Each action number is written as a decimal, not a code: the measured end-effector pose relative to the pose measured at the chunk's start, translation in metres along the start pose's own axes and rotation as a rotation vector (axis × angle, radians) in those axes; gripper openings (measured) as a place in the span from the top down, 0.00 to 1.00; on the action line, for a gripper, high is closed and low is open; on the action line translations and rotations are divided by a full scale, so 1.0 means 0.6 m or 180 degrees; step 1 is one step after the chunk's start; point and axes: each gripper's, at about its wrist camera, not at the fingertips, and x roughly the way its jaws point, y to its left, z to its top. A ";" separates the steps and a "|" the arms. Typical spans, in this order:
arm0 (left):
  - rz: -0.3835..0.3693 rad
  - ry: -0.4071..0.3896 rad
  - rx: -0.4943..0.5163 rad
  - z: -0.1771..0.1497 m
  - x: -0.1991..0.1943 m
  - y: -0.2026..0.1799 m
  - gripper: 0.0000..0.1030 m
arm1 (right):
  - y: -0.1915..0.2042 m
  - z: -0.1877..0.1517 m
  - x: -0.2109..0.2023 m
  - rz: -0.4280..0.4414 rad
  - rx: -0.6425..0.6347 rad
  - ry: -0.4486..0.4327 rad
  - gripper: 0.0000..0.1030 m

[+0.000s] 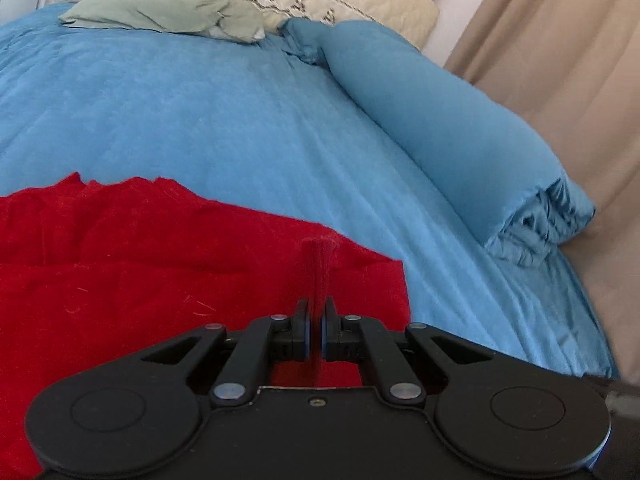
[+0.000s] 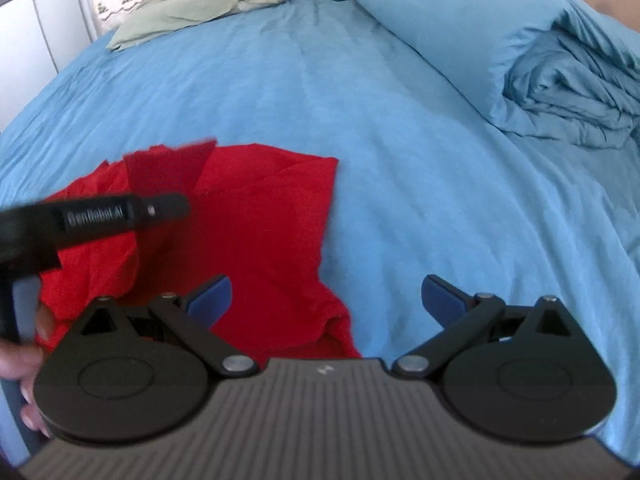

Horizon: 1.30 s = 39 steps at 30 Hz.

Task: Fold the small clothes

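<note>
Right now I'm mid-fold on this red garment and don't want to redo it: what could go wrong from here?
1. The left gripper pinches only a thin ridge of the red garment; it could slip out.
2. The right gripper is open and holds nothing, so the garment's right edge may drag or bunch on the blue bedsheet.
3. The left side of the garment already lies rumpled, so the fold may come out uneven.

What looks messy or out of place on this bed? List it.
The red garment lies rumpled near the front edge. The blue duvet is bunched along the right side. A green cloth sits crumpled by the pillows.
</note>
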 end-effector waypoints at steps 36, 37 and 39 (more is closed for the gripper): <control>0.2009 -0.0172 -0.0894 -0.133 -0.309 0.304 0.20 | 0.078 0.049 0.062 0.0420 0.0225 -0.0030 0.81; 0.2003 -0.0164 -0.0877 -0.132 -0.310 0.306 0.21 | 0.074 0.050 0.057 0.0375 0.0229 -0.0052 0.81; 0.1979 -0.0155 -0.0803 -0.130 -0.307 0.307 0.24 | 0.067 0.048 0.059 0.0324 0.0237 -0.0045 0.81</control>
